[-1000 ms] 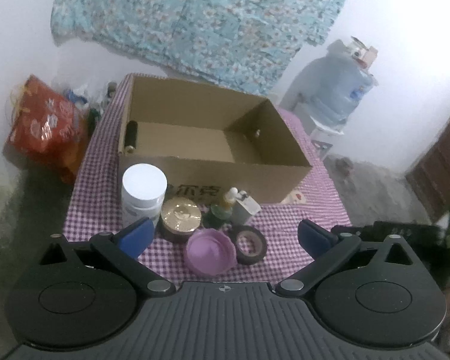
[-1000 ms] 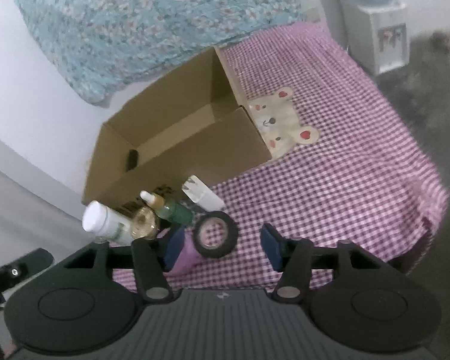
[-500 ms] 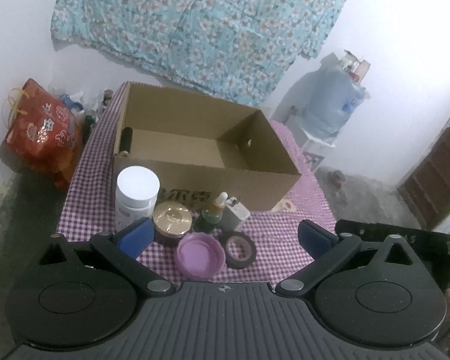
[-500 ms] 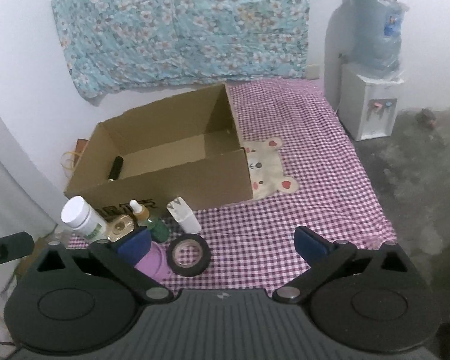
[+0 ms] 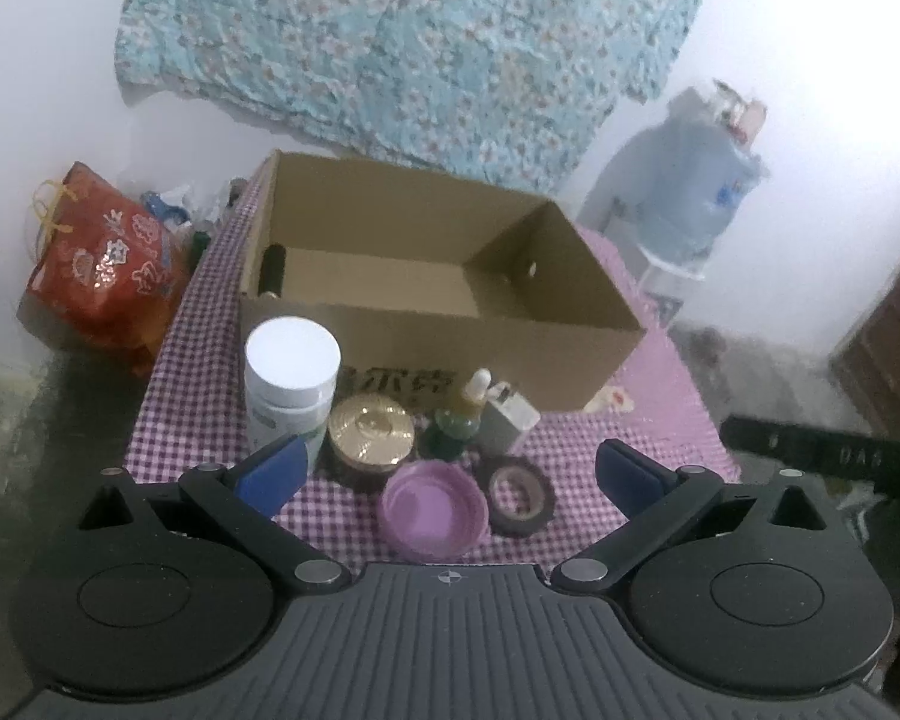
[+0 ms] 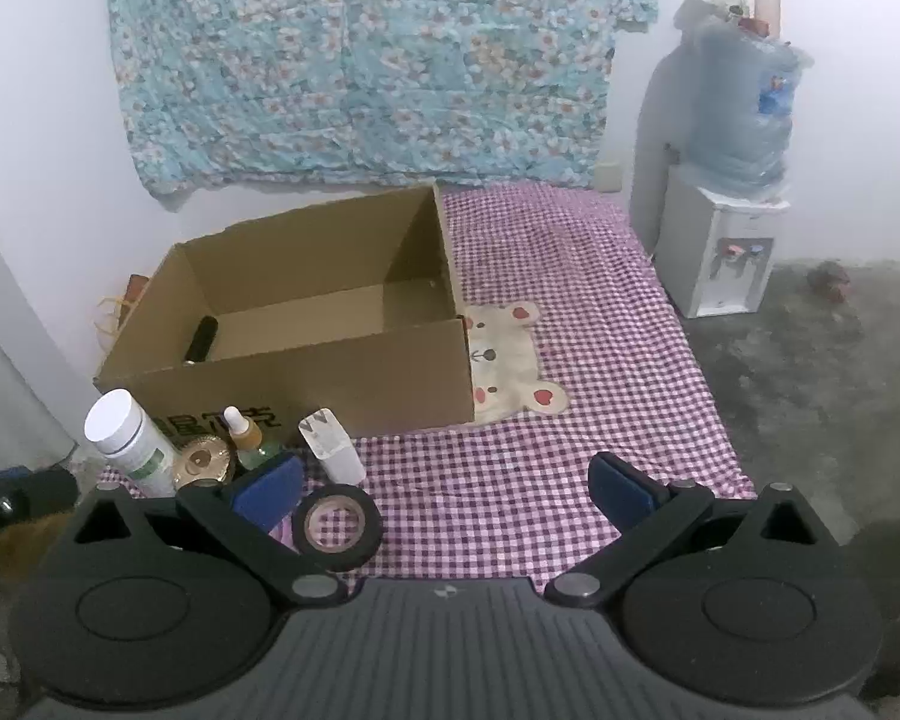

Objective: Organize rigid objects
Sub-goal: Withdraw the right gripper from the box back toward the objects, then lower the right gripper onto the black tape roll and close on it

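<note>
Both tongs, left [image 5: 447, 471] and right [image 6: 444, 489], gape wide and empty; we judge pickup pending, tape roll [image 6: 337, 527] nearest, bound for box [image 6: 306, 372].

checked table [image 6: 570, 420] carries cardboard box [image 6: 342, 372], jars, probably tape roll [image 6: 337, 527].

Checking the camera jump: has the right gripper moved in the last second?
Yes. The right gripper has pulled back and levelled; the cardboard box now sits farther off and squarer.
</note>
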`<state>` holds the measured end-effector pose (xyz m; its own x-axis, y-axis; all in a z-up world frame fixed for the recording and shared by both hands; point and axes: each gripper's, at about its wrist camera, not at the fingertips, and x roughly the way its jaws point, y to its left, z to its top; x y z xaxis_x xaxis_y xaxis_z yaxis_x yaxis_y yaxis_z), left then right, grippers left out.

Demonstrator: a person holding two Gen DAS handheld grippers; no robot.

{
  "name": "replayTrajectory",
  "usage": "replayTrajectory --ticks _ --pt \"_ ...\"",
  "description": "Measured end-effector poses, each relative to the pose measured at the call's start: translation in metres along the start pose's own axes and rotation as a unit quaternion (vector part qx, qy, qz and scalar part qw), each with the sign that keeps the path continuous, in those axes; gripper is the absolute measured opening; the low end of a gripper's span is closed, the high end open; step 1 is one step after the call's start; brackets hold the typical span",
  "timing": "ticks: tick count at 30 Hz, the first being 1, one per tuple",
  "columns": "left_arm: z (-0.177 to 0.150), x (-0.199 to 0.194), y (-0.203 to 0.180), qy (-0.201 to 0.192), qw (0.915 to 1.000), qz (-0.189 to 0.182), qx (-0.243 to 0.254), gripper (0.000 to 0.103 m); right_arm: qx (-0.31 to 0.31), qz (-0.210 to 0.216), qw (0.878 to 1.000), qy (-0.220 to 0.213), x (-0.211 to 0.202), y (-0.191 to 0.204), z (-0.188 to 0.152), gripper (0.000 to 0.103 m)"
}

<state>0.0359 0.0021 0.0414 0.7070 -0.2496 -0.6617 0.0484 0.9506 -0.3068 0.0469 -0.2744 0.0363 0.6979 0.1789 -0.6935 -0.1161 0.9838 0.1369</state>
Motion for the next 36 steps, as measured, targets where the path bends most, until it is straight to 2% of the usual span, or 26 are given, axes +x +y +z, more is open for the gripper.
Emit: replayTrajectory --ticks 3,9,16,21,24,26,28,31,36 --pt "-0.001 0.01 -0.003 0.019 0.9997 -0.001 0.016 0.103 0.006 0.014 1.0 0.004 0.007 -0.001 0.0 0.103" --pt "-0.003 0.034 -0.012 0.052 0.9967 0.017 0.061 0.103 0.012 0.077 0.997 0.022 0.026 0.007 -0.003 0.103" --pt "-0.004 0.059 -0.019 0.07 0.9924 0.022 0.099 0.103 0.035 0.099 0.993 0.059 0.06 0.008 -0.005 0.103" --pt "-0.005 0.075 -0.025 0.078 0.9889 0.013 0.125 0.101 0.059 0.091 0.99 0.086 0.08 -0.003 -0.009 0.098" --pt "-0.006 0.083 -0.028 0.086 0.987 0.005 0.136 0.098 0.065 0.087 0.989 0.1 0.091 -0.009 -0.011 0.089" --pt "-0.006 0.09 -0.029 0.095 0.9859 -0.004 0.138 0.095 0.07 0.09 0.987 0.112 0.098 -0.009 -0.012 0.077" --pt "-0.006 0.096 -0.031 0.103 0.9846 -0.011 0.141 0.091 0.064 0.099 0.985 0.125 0.106 -0.006 -0.013 0.069" --pt "-0.007 0.105 -0.033 0.116 0.9822 -0.015 0.147 0.078 0.041 0.106 0.984 0.14 0.119 0.004 -0.013 0.062" --pt "-0.008 0.111 -0.034 0.127 0.9806 -0.027 0.147 0.071 0.004 0.104 0.981 0.162 0.138 0.019 -0.015 0.04"
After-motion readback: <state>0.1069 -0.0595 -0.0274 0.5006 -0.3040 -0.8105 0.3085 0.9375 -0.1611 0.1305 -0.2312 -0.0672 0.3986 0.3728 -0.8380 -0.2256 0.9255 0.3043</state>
